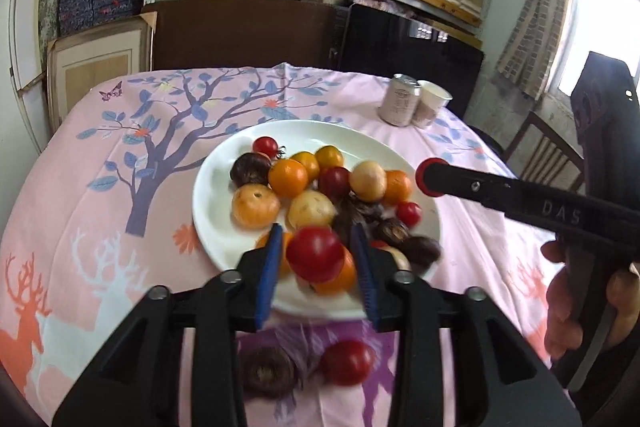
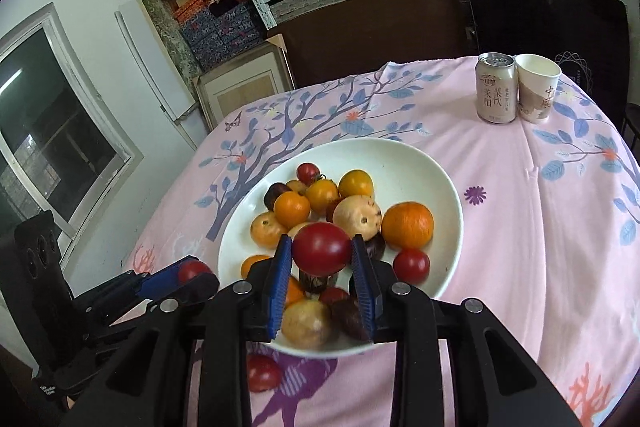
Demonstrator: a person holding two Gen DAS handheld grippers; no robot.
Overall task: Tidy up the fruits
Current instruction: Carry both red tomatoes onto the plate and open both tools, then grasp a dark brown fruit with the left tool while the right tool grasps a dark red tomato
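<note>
Right gripper: we see the right gripper [image 2: 322,241] clamped on a glossy round red tomato [image 2: 322,249], with both blue ribbed pads [image 2: 280,267] pressing its sides.
Held tomato's place: it hangs above the near part of the wide white ceramic plate [image 2: 420,167], over the heaped fruit.
Left gripper: we see the left gripper [image 1: 317,231] with its jaws parted. A second red tomato [image 1: 315,253], blurred, sits between the blue pads, and we make out a thin gap on each side of it.
Plate contents: we count orange, yellow, pale tan, red and dark brown round fruits [image 2: 320,195] piled together.
Off the plate: a small red tomato [image 1: 348,363] and a dark brown wrinkled fruit [image 1: 266,371] lie on the pink tree-and-deer printed tablecloth [image 1: 100,187], just beside the plate's near rim.
Far corner: a silver drink can [image 2: 496,89] and a white paper cup [image 2: 536,89] stand touching, well apart from the plate.
</note>
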